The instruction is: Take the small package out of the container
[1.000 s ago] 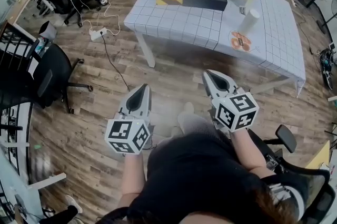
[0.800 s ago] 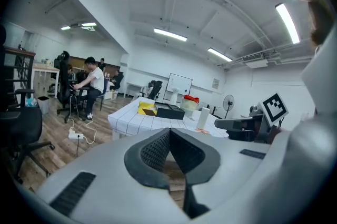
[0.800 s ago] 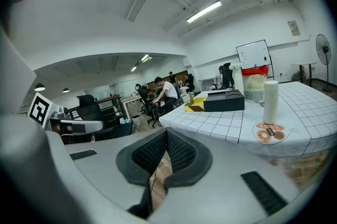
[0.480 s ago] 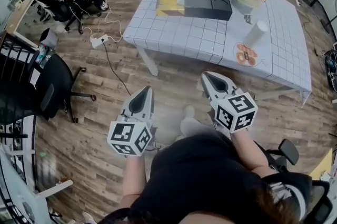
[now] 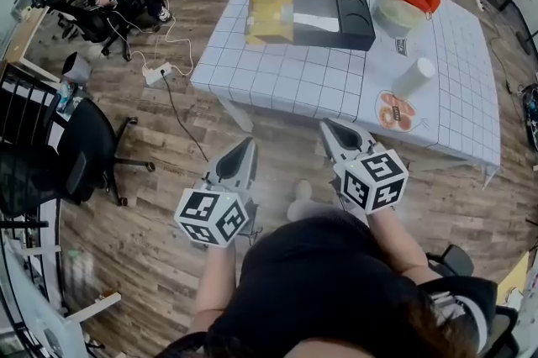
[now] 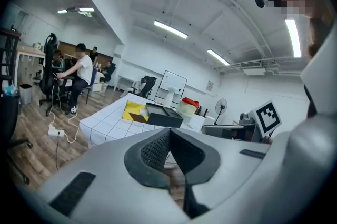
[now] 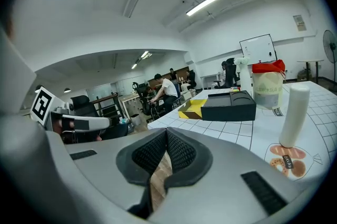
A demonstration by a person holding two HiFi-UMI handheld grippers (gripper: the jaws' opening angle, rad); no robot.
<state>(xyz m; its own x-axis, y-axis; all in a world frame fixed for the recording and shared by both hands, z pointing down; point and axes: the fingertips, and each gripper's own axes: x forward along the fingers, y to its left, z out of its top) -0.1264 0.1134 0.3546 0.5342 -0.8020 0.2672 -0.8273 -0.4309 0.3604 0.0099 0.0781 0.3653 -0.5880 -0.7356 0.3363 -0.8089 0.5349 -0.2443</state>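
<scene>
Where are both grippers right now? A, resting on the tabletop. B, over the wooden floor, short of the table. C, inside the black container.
B: the left gripper and right gripper hang over the floor on the near side of the table, both shut and empty.

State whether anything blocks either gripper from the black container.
Nothing visible does. Only wooden floor and the near edge of the white gridded table lie between the left gripper, the right gripper and the black rectangular container.
</scene>
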